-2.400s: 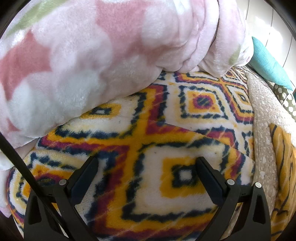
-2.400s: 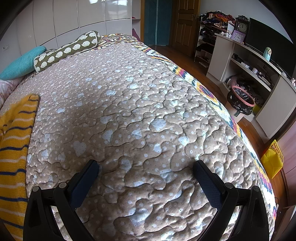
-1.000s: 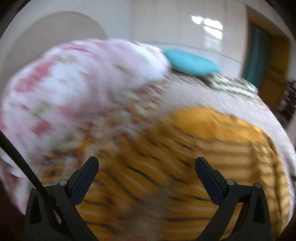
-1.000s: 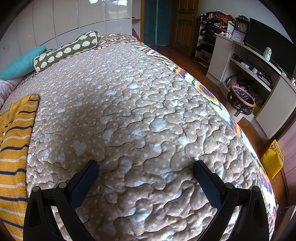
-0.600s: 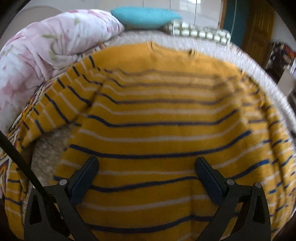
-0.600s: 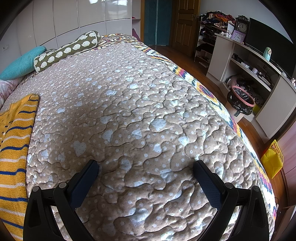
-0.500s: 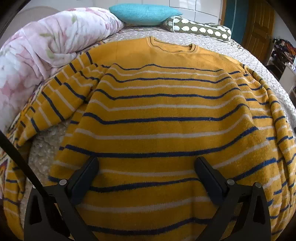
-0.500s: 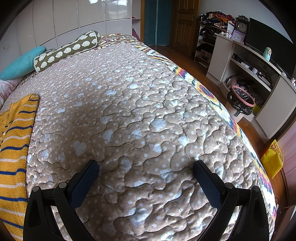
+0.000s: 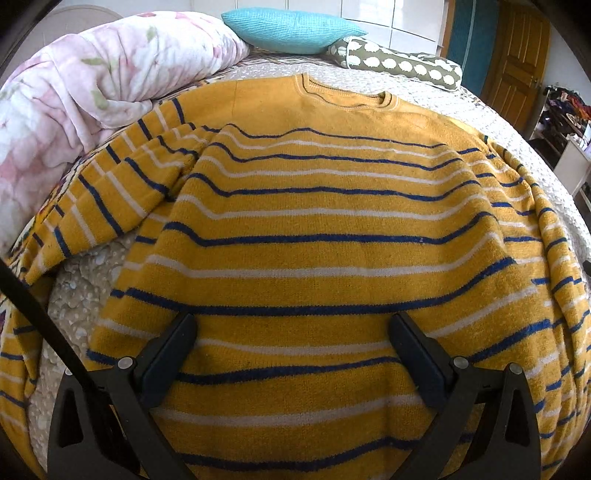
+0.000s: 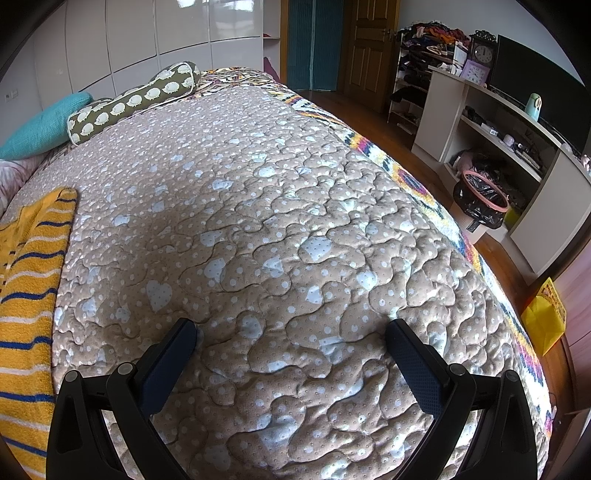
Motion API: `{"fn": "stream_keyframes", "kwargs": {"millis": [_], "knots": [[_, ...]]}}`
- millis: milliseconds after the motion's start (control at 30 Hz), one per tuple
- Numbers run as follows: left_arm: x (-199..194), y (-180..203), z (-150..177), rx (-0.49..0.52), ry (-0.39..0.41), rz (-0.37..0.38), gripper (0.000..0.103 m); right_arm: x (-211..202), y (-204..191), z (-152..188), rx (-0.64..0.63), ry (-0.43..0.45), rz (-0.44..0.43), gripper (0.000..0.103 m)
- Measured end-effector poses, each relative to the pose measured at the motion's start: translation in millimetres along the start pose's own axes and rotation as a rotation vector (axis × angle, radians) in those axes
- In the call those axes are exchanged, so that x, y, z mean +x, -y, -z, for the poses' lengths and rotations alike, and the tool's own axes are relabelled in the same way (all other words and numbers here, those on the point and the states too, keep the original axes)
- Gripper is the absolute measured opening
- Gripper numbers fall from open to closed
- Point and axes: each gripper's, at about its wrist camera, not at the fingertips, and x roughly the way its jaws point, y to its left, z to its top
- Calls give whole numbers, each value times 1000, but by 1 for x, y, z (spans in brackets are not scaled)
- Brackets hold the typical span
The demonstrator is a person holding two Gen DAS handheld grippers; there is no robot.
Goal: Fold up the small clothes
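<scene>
A yellow sweater [image 9: 314, 229] with blue and white stripes lies spread flat on the bed, collar at the far end and both sleeves angled outward. My left gripper [image 9: 293, 332] hovers open over its lower body, with nothing between the fingers. In the right wrist view only the sweater's right edge [image 10: 29, 280] shows at the far left. My right gripper [image 10: 291, 339] stands open above the bare quilted bedspread [image 10: 295, 221], well to the right of the sweater.
A pink floral duvet [image 9: 81, 96] is bunched at the back left. A teal cushion [image 9: 291, 26] and a green patterned bolster [image 9: 402, 66] lie at the head of the bed. Right of the bed are wooden floor, a black bin [image 10: 480, 199] and shelves [image 10: 517, 122].
The left gripper has swung right from the duvet and patterned blanket to sit centred over the sweater. The right gripper has not moved.
</scene>
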Motion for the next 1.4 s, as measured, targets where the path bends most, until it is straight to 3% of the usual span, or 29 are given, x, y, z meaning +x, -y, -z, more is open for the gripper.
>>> {"fn": "stream_keyframes", "kwargs": {"millis": [200, 500, 567, 633, 700, 900, 1067, 1233, 1300, 1400], "knots": [[0, -2, 0, -10, -6, 10, 103, 3, 5, -8, 41, -52, -24, 103], [1, -1, -1, 4, -8, 2, 103, -6, 5, 1, 35, -13, -17, 103], [1, -2, 0, 4, 1, 7, 103, -15, 5, 5, 46, 0, -16, 97], [0, -2, 1, 6, 8, 6, 103, -34, 3, 16, 74, 39, -64, 86], [0, -3, 2, 6, 9, 5, 103, -56, -4, 28, 79, 58, -161, 85], [0, -3, 3, 7, 18, -1, 103, -131, -69, 67, -43, 158, -321, 85], [-2, -2, 3, 3, 23, -1, 103, -150, -145, 86, -152, 158, -437, 85], [-2, -2, 3, 0, 26, 1, 103, -128, -202, 96, -222, 102, -452, 85], [-2, -2, 3, -1, 28, 3, 103, -114, -217, 104, -247, 95, -402, 85], [-2, -2, 4, -1, 32, 3, 103, -103, -217, 112, -243, 74, -388, 85]]}}
